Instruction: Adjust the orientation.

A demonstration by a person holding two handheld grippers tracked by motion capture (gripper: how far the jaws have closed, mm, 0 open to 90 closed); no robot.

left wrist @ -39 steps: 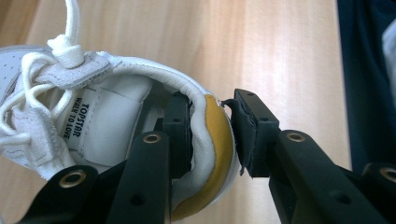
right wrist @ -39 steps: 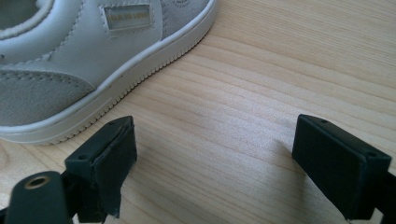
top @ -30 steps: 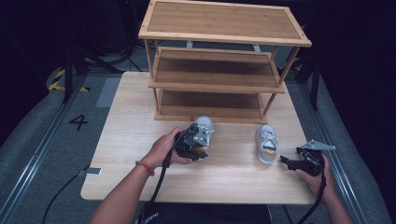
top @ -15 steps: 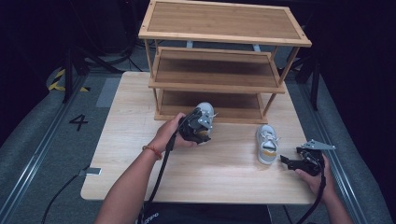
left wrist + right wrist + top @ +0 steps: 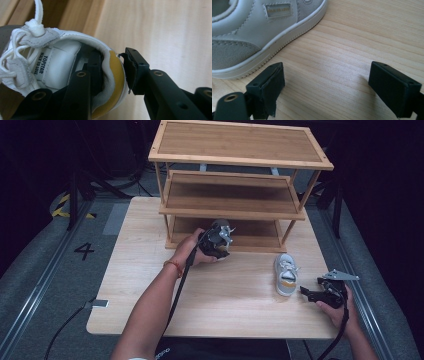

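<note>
My left gripper [image 5: 218, 240] is shut on the heel of a small white sneaker [image 5: 50, 62] with a mustard heel tab; one jaw is inside the shoe, the other outside. It holds the shoe [image 5: 221, 231] up at the front of the wooden rack's bottom shelf [image 5: 250, 229]. A second white and grey sneaker [image 5: 286, 274] lies on the table at the right, toe pointing away. My right gripper [image 5: 309, 293] rests just right of it, open, with bare wood between its jaws [image 5: 327, 85]; that sneaker's side [image 5: 262, 32] sits to the left of them.
A three-tier wooden shoe rack [image 5: 240, 180] stands at the back of the light wooden table [image 5: 150, 270]. Both upper shelves are bare. Black cables trail from the grippers off the front edge. A dark floor with a rail and a "4" mark [image 5: 84, 251] lies to the left.
My left gripper has carried the sneaker up and away from the table's middle toward the rack's bottom shelf. The right gripper and the other sneaker have stayed in place.
</note>
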